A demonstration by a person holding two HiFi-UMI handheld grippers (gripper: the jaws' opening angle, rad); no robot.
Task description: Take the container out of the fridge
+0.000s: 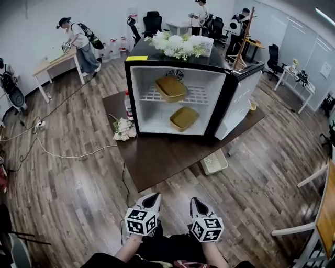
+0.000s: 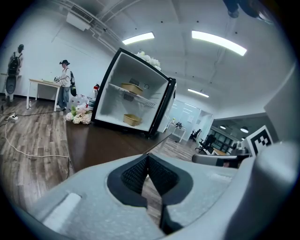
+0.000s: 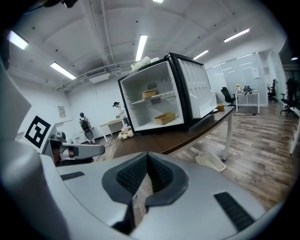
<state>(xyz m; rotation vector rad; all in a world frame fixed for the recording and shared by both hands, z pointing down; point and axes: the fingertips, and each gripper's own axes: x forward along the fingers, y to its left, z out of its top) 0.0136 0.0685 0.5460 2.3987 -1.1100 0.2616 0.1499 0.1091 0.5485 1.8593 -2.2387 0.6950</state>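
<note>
Two yellow containers sit inside an open mini fridge (image 1: 152,116) in an office: the upper container (image 1: 170,88) rests on the white wire shelf, tilted slightly across it, and the lower container (image 1: 183,118) lies on the fridge floor toward the right side. The fridge door (image 1: 238,102) stands swung wide to the right. The black-framed fridge stands on a dark brown table (image 1: 157,157), with white flowers (image 1: 175,45) on its top, a smaller bunch of flowers (image 1: 124,129) on the table by its left front corner, and a red-capped bottle (image 1: 127,104) just beside its left wall. A white tray (image 1: 214,162) lies on the wooden floor (image 1: 78,172) under the table's near edge. Well short of the table, the person's left gripper (image 1: 151,201) and right gripper (image 1: 197,205) are held side by side and pointed toward the fridge, each with its jaws pressed together and nothing between them. In the background a person in a cap (image 1: 78,39) bends over a desk at the left, and other people (image 1: 200,15) stand at the far end of the room.
</note>
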